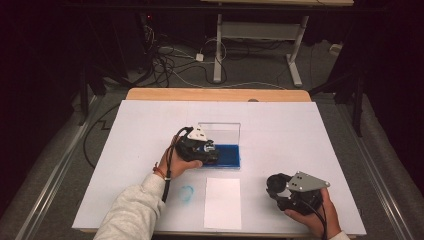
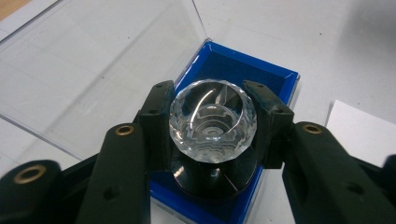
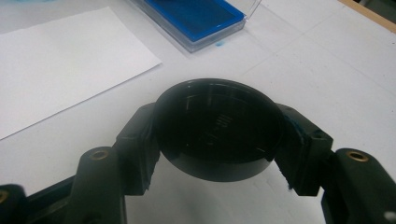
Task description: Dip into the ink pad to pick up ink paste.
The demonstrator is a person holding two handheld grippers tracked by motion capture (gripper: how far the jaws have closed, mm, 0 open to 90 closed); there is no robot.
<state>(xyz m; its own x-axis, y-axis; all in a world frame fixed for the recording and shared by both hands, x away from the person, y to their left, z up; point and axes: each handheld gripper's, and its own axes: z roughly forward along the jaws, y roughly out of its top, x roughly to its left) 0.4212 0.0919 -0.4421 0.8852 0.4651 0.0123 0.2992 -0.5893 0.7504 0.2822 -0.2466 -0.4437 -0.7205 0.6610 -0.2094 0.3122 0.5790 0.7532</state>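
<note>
Stamp sitting between left hand-held gripper jaws, gripped, over blue tray | right hand-held gripper squeezing black cap

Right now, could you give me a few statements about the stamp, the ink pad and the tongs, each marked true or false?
1. The left tongs are shut on the crystal-topped stamp. True.
2. The stamp is over the blue ink pad. True.
3. The right tongs are empty. False: they are shut on a round black cap.
4. The ink pad's clear lid is closed. False: it stands open.
5. The white sheet of paper lies inside the ink pad case. False: it lies on the table, nearer the person.
</note>
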